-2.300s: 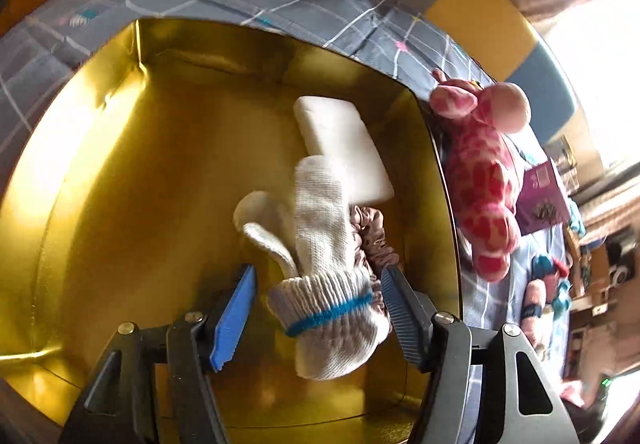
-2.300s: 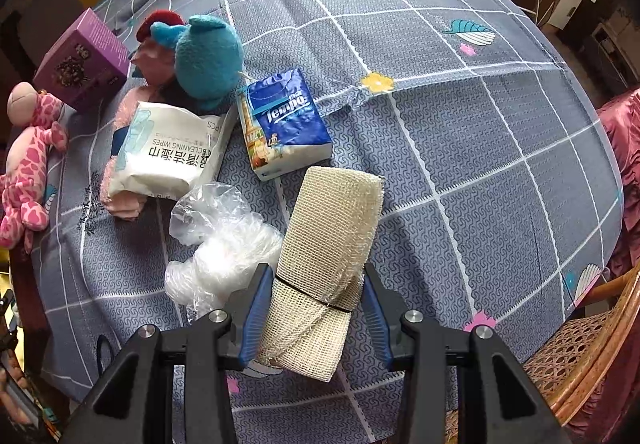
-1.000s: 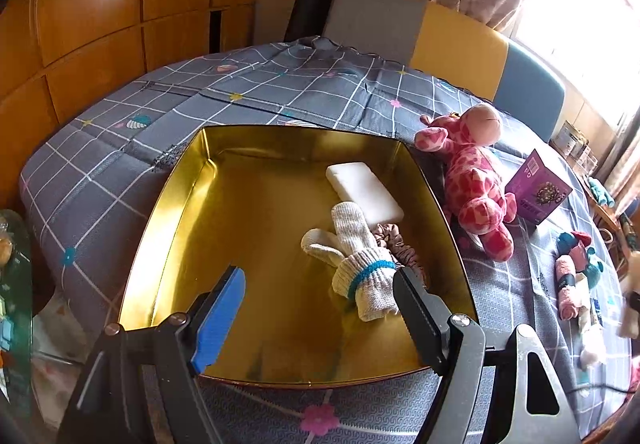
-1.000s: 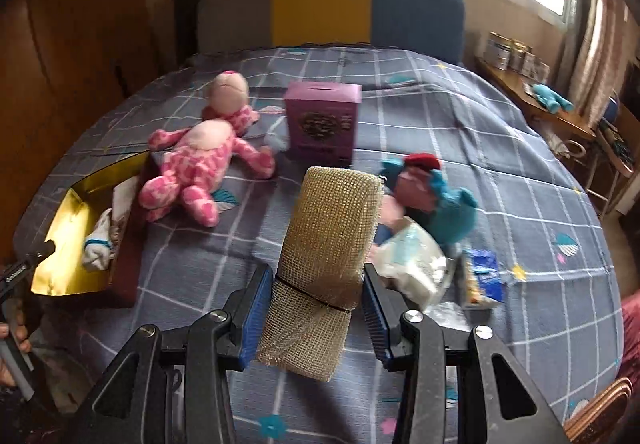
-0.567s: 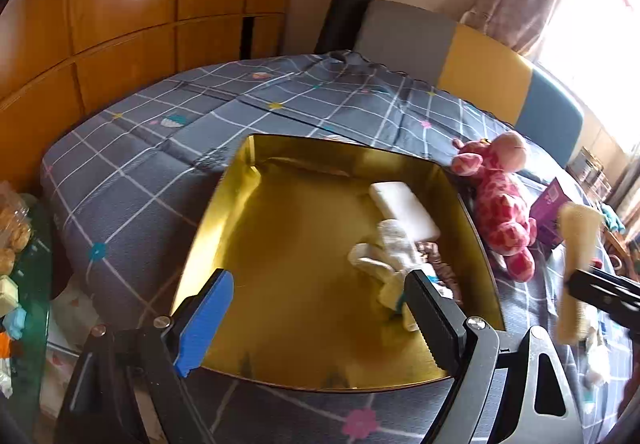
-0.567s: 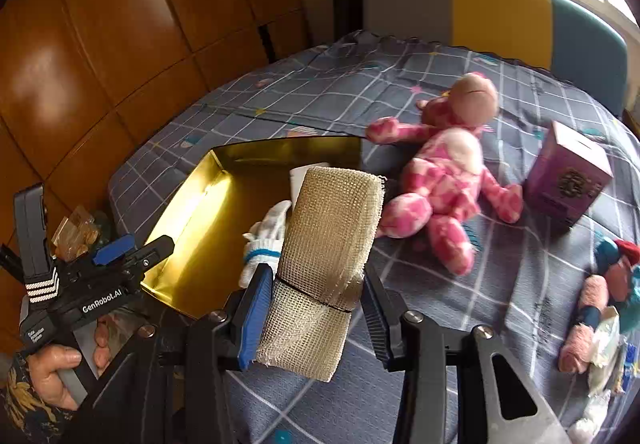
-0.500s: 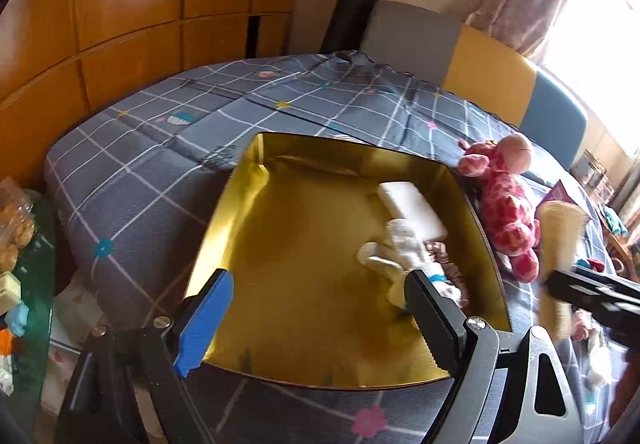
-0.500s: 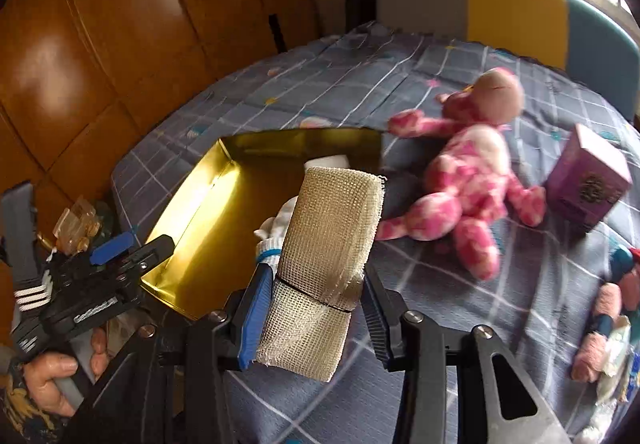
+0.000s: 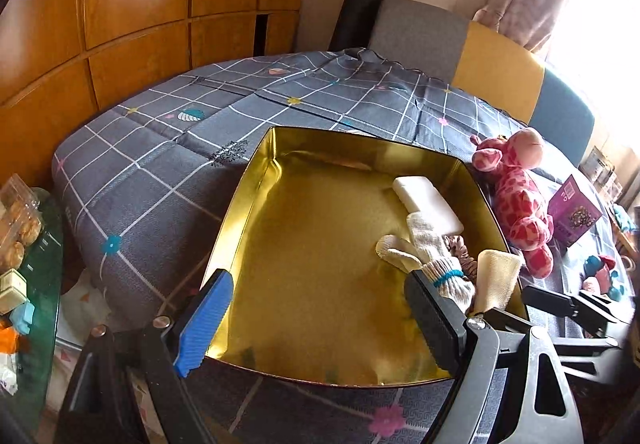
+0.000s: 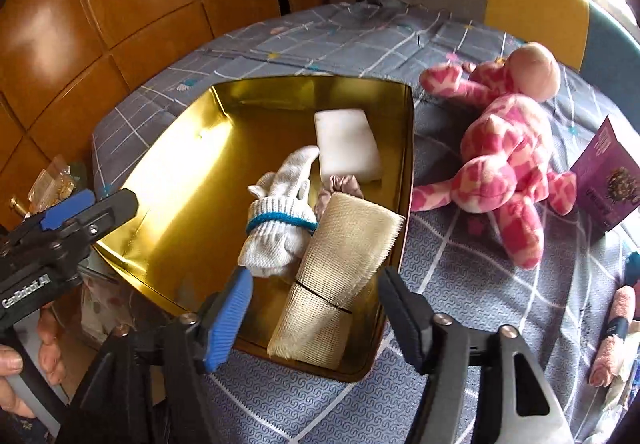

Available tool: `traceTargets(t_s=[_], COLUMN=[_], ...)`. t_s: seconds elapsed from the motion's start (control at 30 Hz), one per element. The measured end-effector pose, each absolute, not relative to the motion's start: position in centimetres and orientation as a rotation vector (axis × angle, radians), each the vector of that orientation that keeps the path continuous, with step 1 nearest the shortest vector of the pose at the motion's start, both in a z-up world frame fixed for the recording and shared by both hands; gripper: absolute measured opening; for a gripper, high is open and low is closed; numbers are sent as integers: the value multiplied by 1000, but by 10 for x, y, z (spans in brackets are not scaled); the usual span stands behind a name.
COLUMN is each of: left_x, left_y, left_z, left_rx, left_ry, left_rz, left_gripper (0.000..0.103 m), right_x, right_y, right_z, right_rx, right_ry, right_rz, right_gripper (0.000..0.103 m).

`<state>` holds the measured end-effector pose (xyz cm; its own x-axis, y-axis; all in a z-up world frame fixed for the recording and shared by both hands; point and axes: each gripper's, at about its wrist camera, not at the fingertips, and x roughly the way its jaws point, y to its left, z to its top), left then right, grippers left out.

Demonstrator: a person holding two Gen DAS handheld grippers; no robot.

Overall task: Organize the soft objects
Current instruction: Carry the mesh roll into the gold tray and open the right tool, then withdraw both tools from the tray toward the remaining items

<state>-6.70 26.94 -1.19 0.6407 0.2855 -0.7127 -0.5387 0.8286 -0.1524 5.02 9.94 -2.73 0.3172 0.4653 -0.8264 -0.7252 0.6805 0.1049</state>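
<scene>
The right gripper is opening, its pads clear of the mesh cloth roll lying between them in the gold tray, against the white glove. The left gripper hangs wide open and empty over the tray's near edge.

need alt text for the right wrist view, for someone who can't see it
The right gripper is opening its fingers around a rolled beige mesh cloth that lies in the near corner of a gold tin, no longer pinched. Beside it in the tin lie a white glove and a white sponge; a pink plush toy rests on the grey bedspread.
</scene>
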Motion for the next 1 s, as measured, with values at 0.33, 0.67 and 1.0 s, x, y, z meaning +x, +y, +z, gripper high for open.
traceTargets(t_s=[0.33,0.67,1.0], left_x=[-67,-67,-60], left_y=[253,232,203], left_z=[-4,1,6], left_rx=[-325,-283,-208], left_ry=[729,728,739], left_rz=[464,422,367], left_gripper=[88,88,88], right_x=[19,24,26], right_y=[70,22,-22], right_z=[4,-12,-11], right_rx=[-293,-219,-204], right_ry=[794,838,816], right_rz=[762,634,565], right_gripper=[69,65,65])
